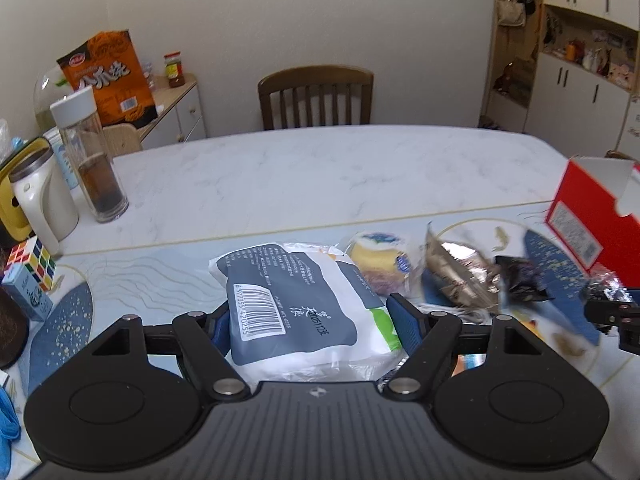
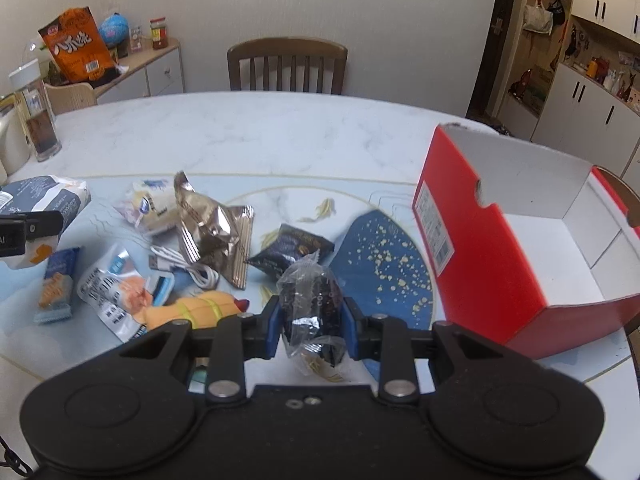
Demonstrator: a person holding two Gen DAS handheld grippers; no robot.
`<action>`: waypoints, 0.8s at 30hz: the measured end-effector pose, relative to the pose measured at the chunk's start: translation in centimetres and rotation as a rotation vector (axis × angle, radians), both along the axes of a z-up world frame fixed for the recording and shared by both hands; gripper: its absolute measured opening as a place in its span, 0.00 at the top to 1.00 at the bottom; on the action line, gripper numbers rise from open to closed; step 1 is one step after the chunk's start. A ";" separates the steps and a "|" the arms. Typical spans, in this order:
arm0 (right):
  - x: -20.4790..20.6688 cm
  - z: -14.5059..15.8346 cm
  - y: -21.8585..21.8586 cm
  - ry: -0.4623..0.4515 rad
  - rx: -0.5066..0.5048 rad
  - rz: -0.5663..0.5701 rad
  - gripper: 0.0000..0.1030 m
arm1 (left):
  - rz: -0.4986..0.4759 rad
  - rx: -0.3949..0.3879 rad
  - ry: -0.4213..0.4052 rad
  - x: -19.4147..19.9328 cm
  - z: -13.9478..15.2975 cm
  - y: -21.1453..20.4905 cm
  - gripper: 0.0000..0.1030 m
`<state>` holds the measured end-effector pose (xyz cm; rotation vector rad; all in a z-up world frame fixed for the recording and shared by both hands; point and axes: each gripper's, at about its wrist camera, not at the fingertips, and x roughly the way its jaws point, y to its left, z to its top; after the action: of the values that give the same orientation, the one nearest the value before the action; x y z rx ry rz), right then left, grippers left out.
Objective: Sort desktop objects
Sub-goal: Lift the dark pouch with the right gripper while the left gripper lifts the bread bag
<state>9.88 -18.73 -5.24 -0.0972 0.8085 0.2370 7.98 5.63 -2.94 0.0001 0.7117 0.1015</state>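
Left gripper [image 1: 310, 320]: clamped on grey-white pouch [image 1: 296, 304], low centre.
Right gripper [image 2: 311, 326]: pinching clear-wrapped dark snack [image 2: 312, 304], low centre.
Red box [image 2: 480, 256]: right side, looks empty.
Left to sort: foil packet [image 2: 212, 232], cable [image 2: 184, 264], rest.

Left gripper [image 1: 310, 320], lower half of frame: matte black body showing a ribbed centre panel with a small pale emblem, two round raised discs at the lower corners, silver pivot pins glinting on black linkage arms, blue pads lining the fingers. Right gripper [image 2: 311, 322]: same black build, dust speckling the shell, two small screws sitting at lower centre.
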 end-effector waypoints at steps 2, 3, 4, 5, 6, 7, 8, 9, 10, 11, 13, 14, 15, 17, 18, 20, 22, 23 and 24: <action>-0.5 0.8 0.0 -0.013 0.004 -0.005 0.71 | -0.023 -0.003 -0.021 -0.5 0.9 -0.2 0.26; -0.8 1.2 0.0 -0.020 0.007 -0.008 0.71 | -0.036 -0.004 -0.030 -0.7 1.4 -0.3 0.26; -1.1 1.5 0.0 -0.028 0.010 -0.011 0.71 | -0.049 -0.008 -0.040 -1.0 1.9 -0.4 0.26; -1.4 1.9 0.0 -0.036 0.012 -0.015 0.71 | -0.062 -0.012 -0.049 -1.2 2.3 -0.5 0.26; -1.7 2.3 0.0 -0.042 0.015 -0.020 0.71 | -0.075 -0.016 -0.058 -1.5 2.8 -0.6 0.26; -2.0 2.6 0.0 -0.047 0.018 -0.026 0.71 | -0.089 -0.018 -0.067 -1.7 3.3 -0.7 0.26; -2.3 3.0 0.0 -0.052 0.021 -0.032 0.71 | -0.103 -0.021 -0.076 -1.9 3.7 -0.8 0.26; -2.7 3.3 -0.1 -0.058 0.022 -0.039 0.71 | -0.117 -0.025 -0.085 -2.1 4.2 -0.9 0.26; -3.1 3.7 -0.1 -0.066 0.023 -0.046 0.71 | -0.130 -0.028 -0.095 -2.3 4.6 -1.0 0.26; -3.4 4.0 -0.1 -0.072 0.025 -0.052 0.71 | -0.143 -0.032 -0.103 -2.5 5.0 -1.0 0.26; -4.1 4.7 -0.3 -0.084 0.033 -0.065 0.71 | -0.170 -0.039 -0.116 -2.8 5.7 -1.1 0.26; -4.4 5.1 -0.3 -0.090 0.035 -0.072 0.71 | -0.185 -0.042 -0.122 -3.0 6.0 -1.2 0.27; -4.8 5.4 -0.4 -0.098 0.037 -0.079 0.71 | -0.198 -0.044 -0.129 -3.2 6.3 -1.3 0.26; -5.4 6.1 -0.6 -0.111 0.046 -0.096 0.71 | -0.226 -0.047 -0.142 -3.6 6.8 -1.5 0.26; -5.7 6.3 -0.7 -0.115 0.050 -0.105 0.71 | -0.239 -0.050 -0.146 -3.7 7.0 -1.5 0.26; -6.3 6.7 -0.9 -0.123 0.055 -0.124 0.71 | -0.264 -0.054 -0.153 -4.1 7.4 -1.8 0.26; -6.7 7.0 -1.2 -0.131 0.057 -0.140 0.71 | -0.285 -0.056 -0.163 -4.5 7.8 -2.1 0.26; -6.9 7.2 -1.3 -0.134 0.059 -0.146 0.71 | -0.294 -0.058 -0.166 -4.5 8.0 -2.2 0.26; -7.1 7.4 -1.5 -0.136 0.063 -0.152 0.71 | -0.304 -0.061 -0.167 -4.6 8.2 -2.3 0.26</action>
<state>2.82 -20.23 2.13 0.0078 0.6693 0.1104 3.41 3.29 5.22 0.0408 0.5409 -0.2093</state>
